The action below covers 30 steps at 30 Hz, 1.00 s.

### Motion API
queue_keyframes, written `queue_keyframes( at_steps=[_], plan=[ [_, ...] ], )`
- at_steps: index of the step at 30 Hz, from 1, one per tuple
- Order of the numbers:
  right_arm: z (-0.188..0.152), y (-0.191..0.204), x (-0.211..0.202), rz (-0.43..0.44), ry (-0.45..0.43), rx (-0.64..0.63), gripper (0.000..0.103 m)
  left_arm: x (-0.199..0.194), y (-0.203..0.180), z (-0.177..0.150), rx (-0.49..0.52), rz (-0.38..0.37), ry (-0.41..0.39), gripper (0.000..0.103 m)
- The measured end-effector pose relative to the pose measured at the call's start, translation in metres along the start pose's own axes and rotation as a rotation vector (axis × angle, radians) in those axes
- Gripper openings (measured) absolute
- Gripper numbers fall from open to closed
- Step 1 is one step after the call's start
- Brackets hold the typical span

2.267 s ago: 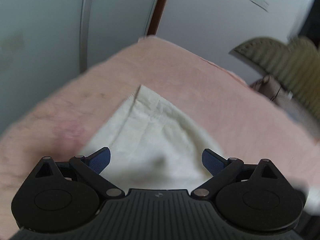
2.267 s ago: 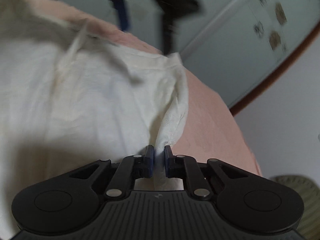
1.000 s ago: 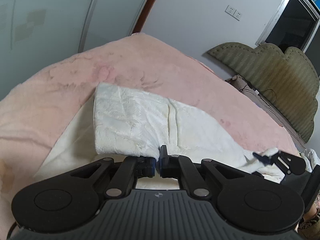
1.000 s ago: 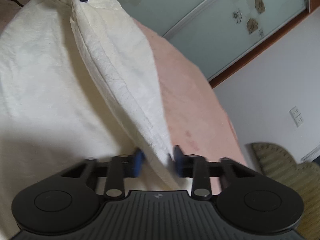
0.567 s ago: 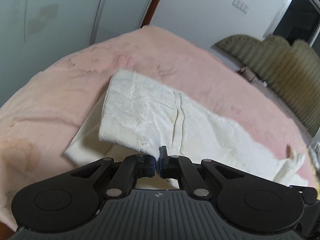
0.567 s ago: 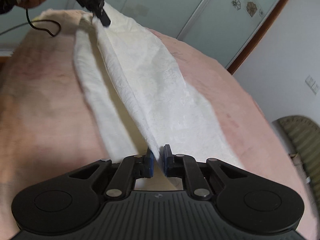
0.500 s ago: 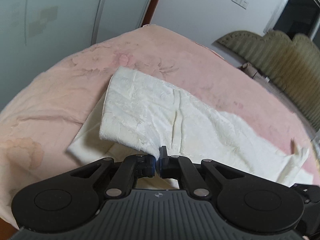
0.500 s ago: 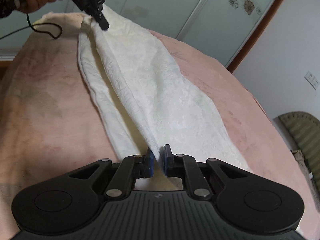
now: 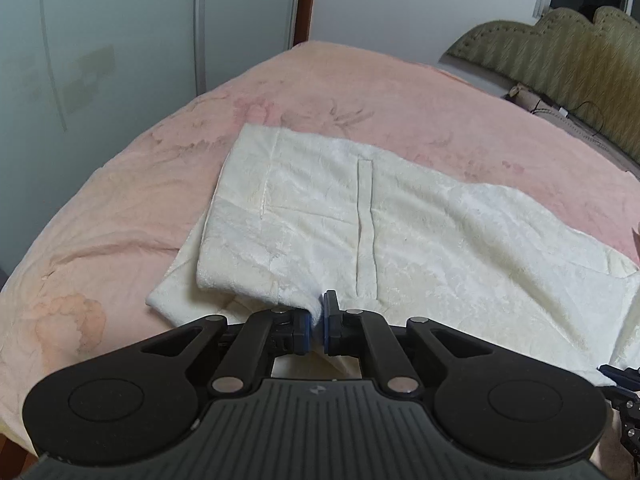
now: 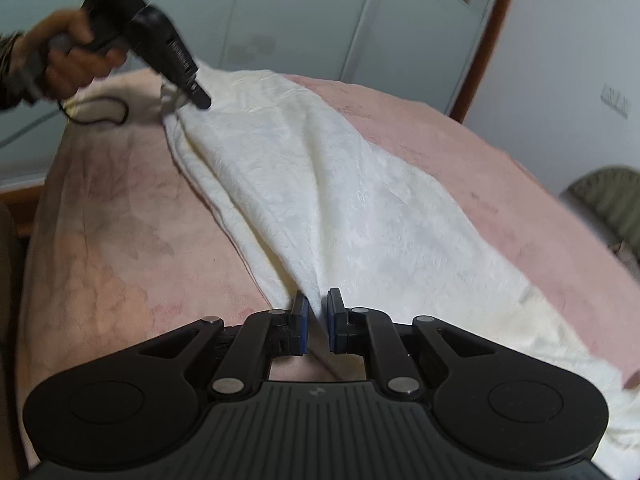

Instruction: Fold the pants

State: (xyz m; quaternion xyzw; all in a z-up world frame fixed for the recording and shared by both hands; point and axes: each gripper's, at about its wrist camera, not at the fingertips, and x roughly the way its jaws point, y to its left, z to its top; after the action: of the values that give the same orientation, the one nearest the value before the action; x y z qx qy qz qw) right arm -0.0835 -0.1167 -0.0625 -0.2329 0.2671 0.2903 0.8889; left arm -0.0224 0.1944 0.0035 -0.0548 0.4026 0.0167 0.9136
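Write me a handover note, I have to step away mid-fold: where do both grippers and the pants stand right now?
Left gripper: shut on the pants at the waist end, near edge.
Right gripper: jaws close together around a fold of the pants at the leg end; looks pinched.
Pants: cream, lying lengthwise on the pink bed, one half folded over the other; the lower layer's corner sticks out at the waist.
Done: the lengthwise fold, judging by the stacked layers.
Left: likely lay it flat, even the edges, release, then fold across.
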Motion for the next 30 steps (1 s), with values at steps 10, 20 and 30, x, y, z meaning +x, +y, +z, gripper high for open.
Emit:
queue_keyframes(
  at_steps=[10,20,30],
  plan=[
    [-0.018,-0.055,-0.042,0.179,-0.065,0.298,0.013,-0.043,-0.036,0.024,0.044,0.015,-0.137,0.027],
    [-0.095,-0.117,-0.064,-0.050,-0.049,0.810,0.014,-0.028,-0.162,0.010,0.413,-0.284,-0.161,0.034],
    [-0.074,-0.223,-0.069,-0.499,-0.207,0.887,0.082,0.001,-0.260,-0.058,0.792,-0.521,-0.143,0.052]
  ],
)
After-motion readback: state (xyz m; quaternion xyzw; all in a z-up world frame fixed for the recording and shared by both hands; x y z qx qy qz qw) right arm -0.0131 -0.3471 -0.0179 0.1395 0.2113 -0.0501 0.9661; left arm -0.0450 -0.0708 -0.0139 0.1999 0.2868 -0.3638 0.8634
